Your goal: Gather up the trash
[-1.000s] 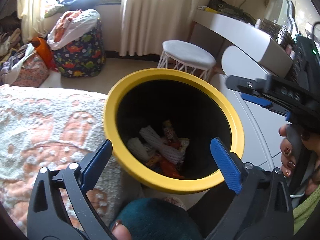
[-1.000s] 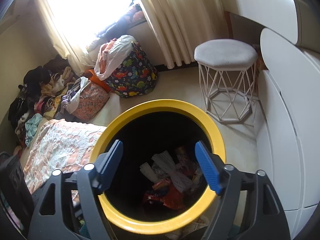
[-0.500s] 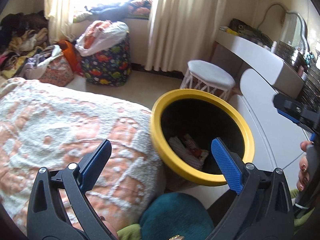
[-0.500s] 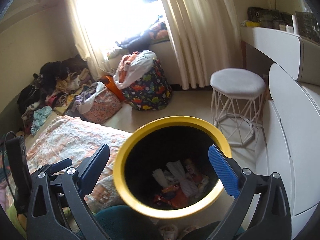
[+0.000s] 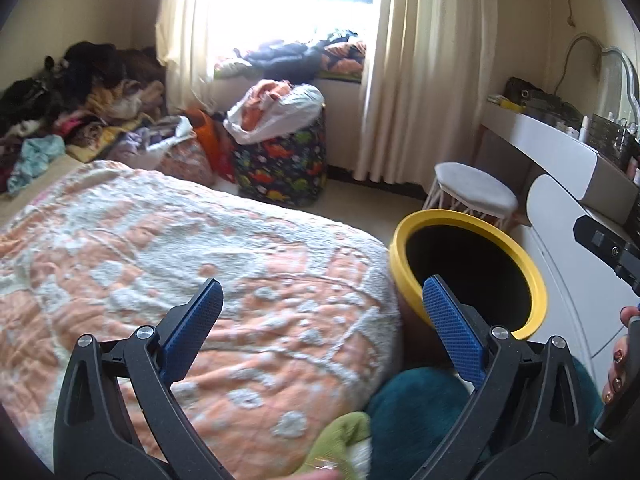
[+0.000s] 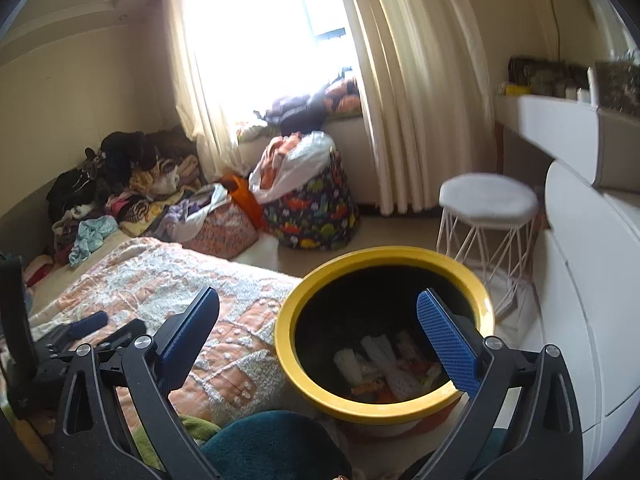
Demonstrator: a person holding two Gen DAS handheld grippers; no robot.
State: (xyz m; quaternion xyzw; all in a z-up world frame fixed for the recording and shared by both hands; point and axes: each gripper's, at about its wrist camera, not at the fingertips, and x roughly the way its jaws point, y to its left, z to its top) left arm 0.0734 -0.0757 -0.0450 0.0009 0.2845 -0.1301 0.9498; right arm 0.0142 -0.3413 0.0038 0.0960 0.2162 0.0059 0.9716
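Note:
A black trash bin with a yellow rim [image 5: 536,292] stands on the floor between the bed and a white cabinet. In the right wrist view the bin's rim [image 6: 288,344] surrounds white foam nets and orange wrappers [image 6: 384,360] lying at the bottom. My left gripper [image 5: 320,292] is open and empty, hanging over the bed's edge left of the bin. My right gripper [image 6: 318,300] is open wide and empty, above and in front of the bin. The left gripper's blue pads [image 6: 88,322] show at the left of the right wrist view.
The bed with an orange and white blanket [image 5: 160,260] fills the left. A white wire stool [image 6: 488,196] and a white dresser [image 6: 580,280] stand right of the bin. A dinosaur-print laundry bag [image 5: 280,168] and piled clothes [image 6: 120,184] sit near the window. A teal-clad knee [image 5: 416,404] is below.
Both grippers have drawn back and risen from the bin, which looks smaller. The left view has swung left over the bed. The right jaws have spread wider.

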